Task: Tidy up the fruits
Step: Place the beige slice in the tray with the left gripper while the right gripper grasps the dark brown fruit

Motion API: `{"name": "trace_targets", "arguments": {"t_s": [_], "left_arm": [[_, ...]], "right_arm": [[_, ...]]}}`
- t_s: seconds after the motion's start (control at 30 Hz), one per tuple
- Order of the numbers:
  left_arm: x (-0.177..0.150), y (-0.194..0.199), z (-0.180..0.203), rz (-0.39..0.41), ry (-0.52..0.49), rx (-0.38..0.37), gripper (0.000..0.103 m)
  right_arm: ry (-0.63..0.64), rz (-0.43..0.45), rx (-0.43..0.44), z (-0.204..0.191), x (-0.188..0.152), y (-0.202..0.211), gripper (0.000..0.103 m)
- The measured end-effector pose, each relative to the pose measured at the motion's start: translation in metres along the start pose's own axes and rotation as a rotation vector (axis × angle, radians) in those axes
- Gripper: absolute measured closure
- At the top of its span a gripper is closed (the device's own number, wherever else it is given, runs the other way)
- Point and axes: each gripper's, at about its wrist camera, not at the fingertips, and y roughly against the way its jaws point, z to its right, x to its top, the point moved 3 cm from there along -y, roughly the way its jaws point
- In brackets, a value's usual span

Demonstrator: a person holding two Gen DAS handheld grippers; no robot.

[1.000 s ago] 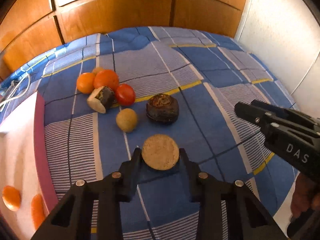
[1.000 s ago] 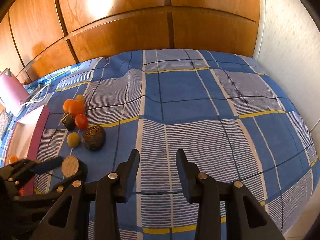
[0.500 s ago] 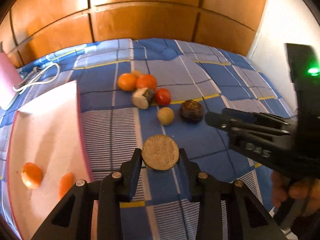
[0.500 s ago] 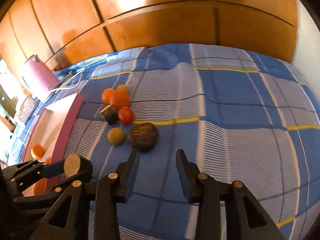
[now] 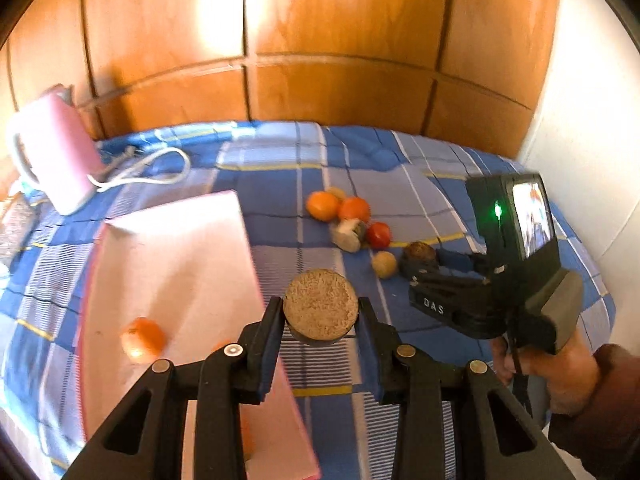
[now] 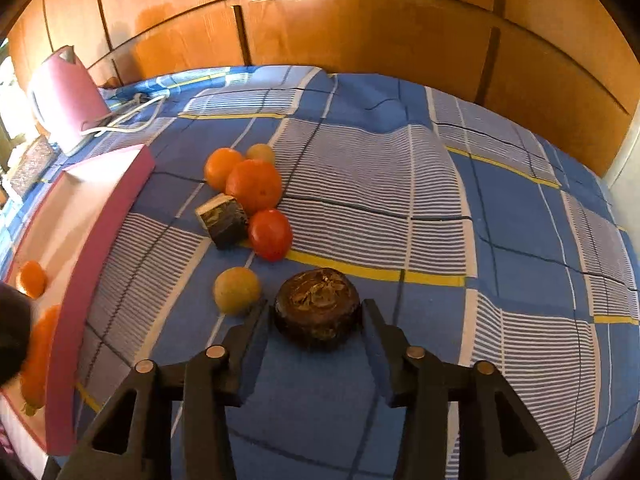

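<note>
two jaws: left gripper (image 5: 320,314) clamps tan fruit (image 5: 320,305); right gripper (image 6: 315,312), opening, straddles dark fruit (image 6: 317,306).

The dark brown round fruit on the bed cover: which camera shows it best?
The right wrist view: the dark brown round fruit fills the centre, between the open right claw, with its top visible. In the left wrist view it is small, distant and partly hidden behind that claw.

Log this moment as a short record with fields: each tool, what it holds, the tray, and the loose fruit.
left tool: shut on the round tan fruit, lifted near the tray edge
right tool: jaws just been opening, straddling the dark brown fruit on the bedspread, not gripping
pink tray: holds an orange fruit
loose pile: orange fruits, red tomato, cut piece
</note>
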Motion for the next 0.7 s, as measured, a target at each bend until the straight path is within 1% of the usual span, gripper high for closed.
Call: {"name": "trace_targets", "arguments": {"t_s": [0.13,0.23,0.47,0.7], "left_arm": [[0.000,0.019,-0.014,0.051,0.008,0.050,0.067],[-0.002,0.030,-0.025,0.082,0.023,0.085,0.067],[-0.007,0.047,-0.055,0.110,0.079,0.145,0.067],[-0.017,0.057,-0.076,0.126,0.120,0.183,0.067]], "right_arm": [[0.019,0.038,-0.025,-0.002,-0.005,0.001,0.059],[-0.008,0.040,-0.005,0.001,-0.004,0.000,0.059],[-0.029,0.044,0.017,0.003,-0.003,-0.002,0.059],[-0.001,0.038,-0.020,-0.002,-0.003,-0.002,0.059]]}}
